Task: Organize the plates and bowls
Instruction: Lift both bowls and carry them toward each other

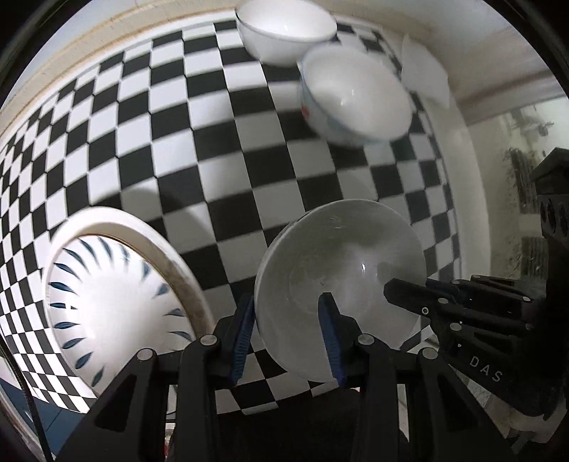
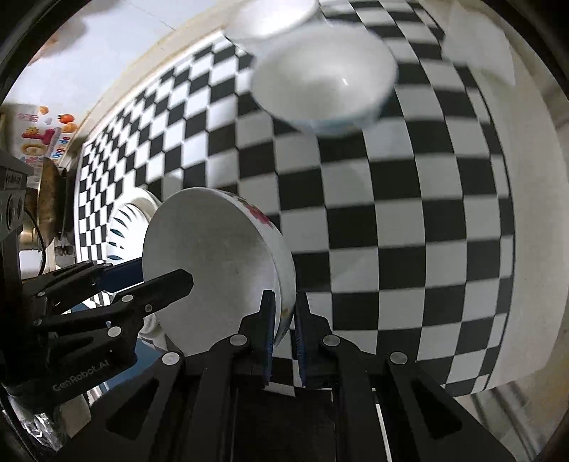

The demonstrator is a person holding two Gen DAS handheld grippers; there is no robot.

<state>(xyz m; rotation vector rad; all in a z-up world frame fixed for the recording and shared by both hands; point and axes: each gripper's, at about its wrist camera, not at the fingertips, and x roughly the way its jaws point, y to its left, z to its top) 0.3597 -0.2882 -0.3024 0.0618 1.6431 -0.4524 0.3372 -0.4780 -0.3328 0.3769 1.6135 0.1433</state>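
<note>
A white bowl (image 1: 338, 248) with a red flower print on its outside (image 2: 213, 248) hangs above the checkered tablecloth (image 1: 213, 142), held by both grippers. My left gripper (image 1: 287, 300) is shut on one side of its rim, one blue pad outside the wall and one inside. My right gripper (image 2: 284, 298) is shut tight on the opposite rim. Each gripper also shows in the other's view: the right gripper (image 1: 409, 295) reaches in from the right, the left gripper (image 2: 153, 277) from the left. Both point steeply down.
A blue-striped dish on a wider white plate (image 1: 106, 302) lies at lower left. Two empty bowls sit at the far end, a plain white bowl (image 1: 284, 28) and a patterned bowl (image 1: 355, 96), beside a white square piece (image 1: 423, 71). A dark pan (image 2: 49, 199) stands past the cloth's left edge.
</note>
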